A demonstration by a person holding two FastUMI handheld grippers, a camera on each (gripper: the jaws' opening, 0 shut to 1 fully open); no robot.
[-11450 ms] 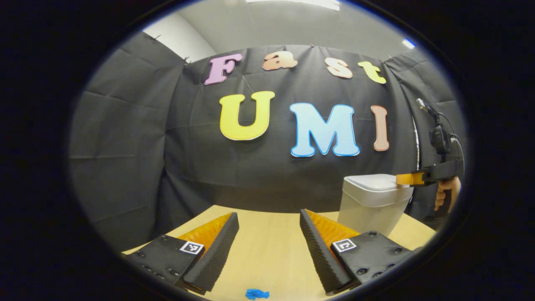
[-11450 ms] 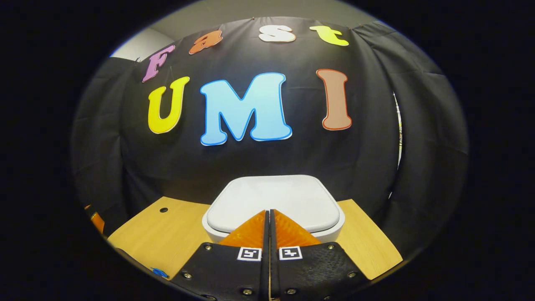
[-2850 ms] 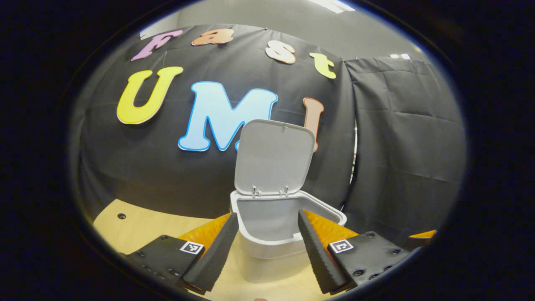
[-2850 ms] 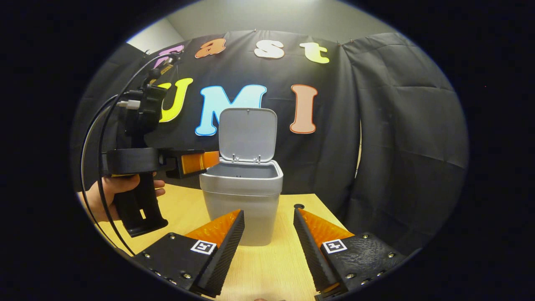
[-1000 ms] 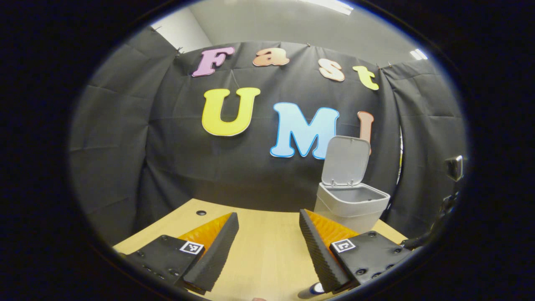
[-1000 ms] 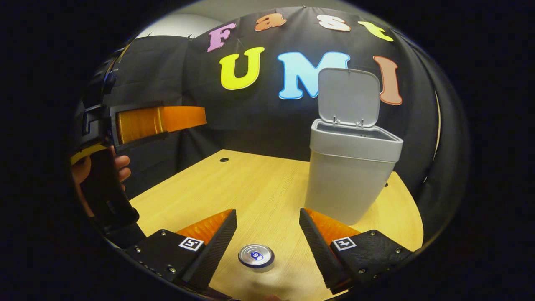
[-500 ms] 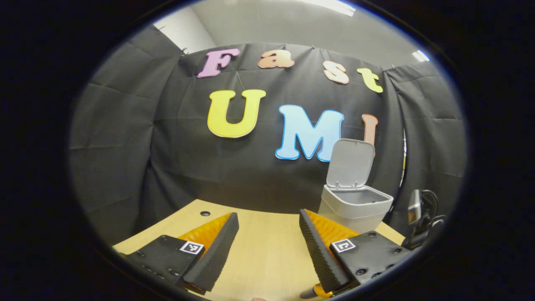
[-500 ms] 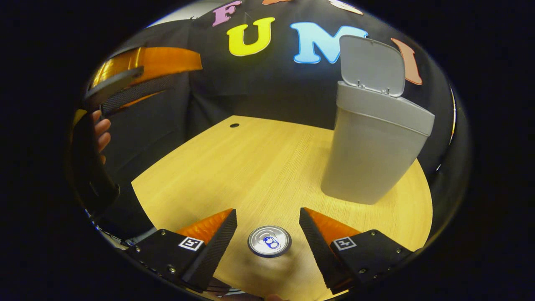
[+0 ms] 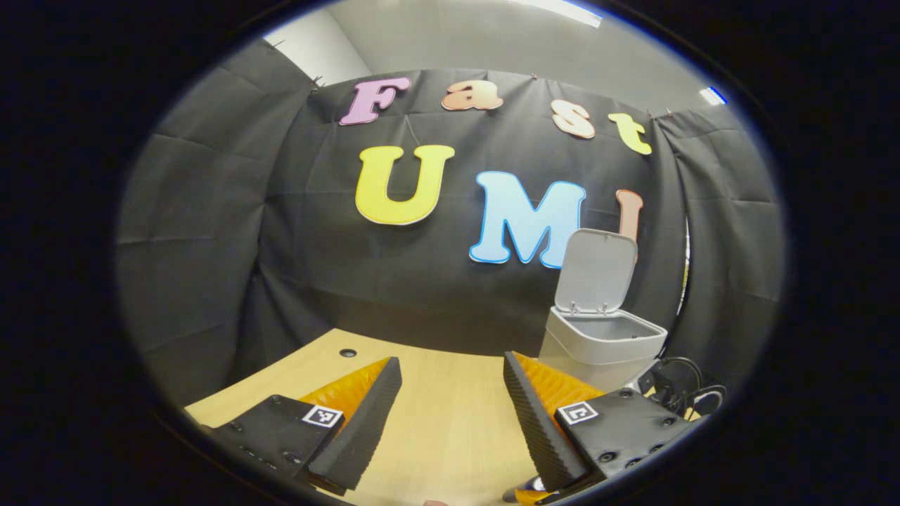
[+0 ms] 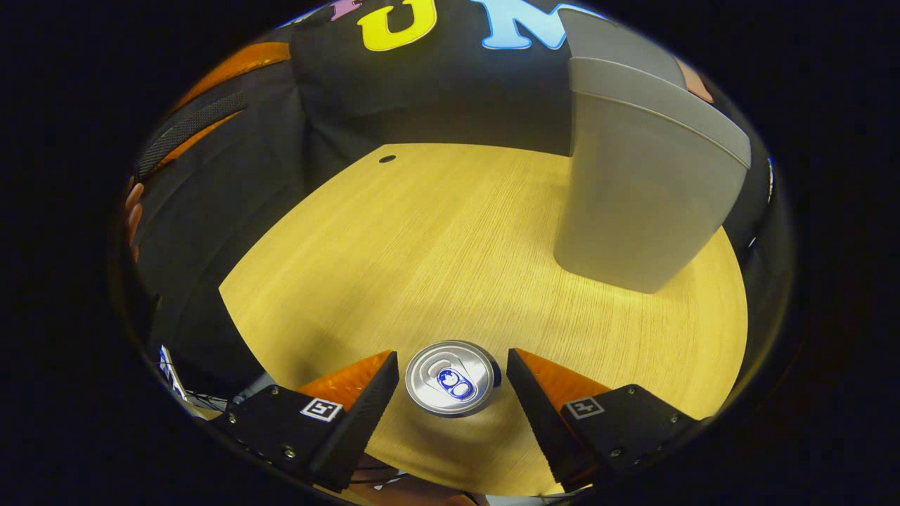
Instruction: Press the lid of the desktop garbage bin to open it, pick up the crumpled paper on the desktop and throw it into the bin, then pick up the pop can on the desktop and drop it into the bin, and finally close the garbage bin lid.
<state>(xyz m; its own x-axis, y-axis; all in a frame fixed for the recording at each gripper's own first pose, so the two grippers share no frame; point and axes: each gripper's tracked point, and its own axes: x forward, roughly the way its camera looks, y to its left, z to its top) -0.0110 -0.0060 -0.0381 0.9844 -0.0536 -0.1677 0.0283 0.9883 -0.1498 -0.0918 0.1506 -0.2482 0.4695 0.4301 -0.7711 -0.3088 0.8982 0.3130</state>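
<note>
Seen from above, the pop can (image 10: 450, 378) stands upright on the wooden table (image 10: 436, 239), its silver top facing me. My right gripper (image 10: 451, 358) is open, one finger on each side of the can's top, neither pressing on it. The grey bin (image 10: 643, 190) stands at the table's far right. In the left gripper view the bin (image 9: 598, 341) has its lid (image 9: 595, 270) up against the wall. My left gripper (image 9: 450, 362) is open above the table with nothing between its fingers. In the right gripper view the left gripper (image 10: 204, 105) hangs high at the upper left.
A small round hole (image 10: 387, 159) is in the table near its far edge. A hand (image 10: 132, 211) holds the left gripper at the far left. Cables (image 9: 678, 393) lie low at the right beside the bin. Bare wood lies between the can and the bin.
My right gripper has tilted down and come lower over the can, which now sits between its fingers. The left gripper has barely shifted. The bin's lid stays up.
</note>
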